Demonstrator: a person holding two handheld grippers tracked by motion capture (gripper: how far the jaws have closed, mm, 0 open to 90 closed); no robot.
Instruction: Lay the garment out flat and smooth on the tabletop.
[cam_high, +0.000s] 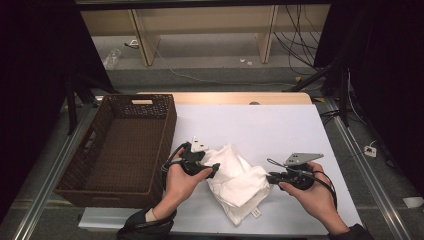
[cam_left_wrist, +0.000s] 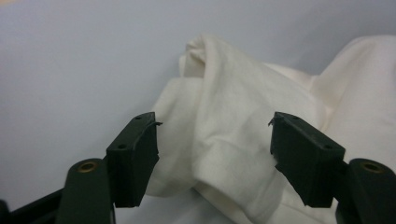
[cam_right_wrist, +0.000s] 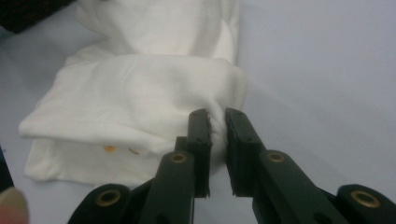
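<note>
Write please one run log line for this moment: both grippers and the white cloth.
left gripper: open, cloth between jaws | right gripper: shut on cloth edge | cloth: bunched on table, right of basket

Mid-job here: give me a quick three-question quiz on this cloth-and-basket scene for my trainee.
1. True or false: the white cloth lies inside the wicker basket.
2. Which gripper pinches the cloth's edge: A) left gripper B) right gripper?
3. Fill in: the basket stands to the ___ of the cloth in the high view.

Key: 1. False, the cloth lies on the table beside the basket. 2. B; the left jaws stand apart around a fold, pads off it. 3. left.
</note>
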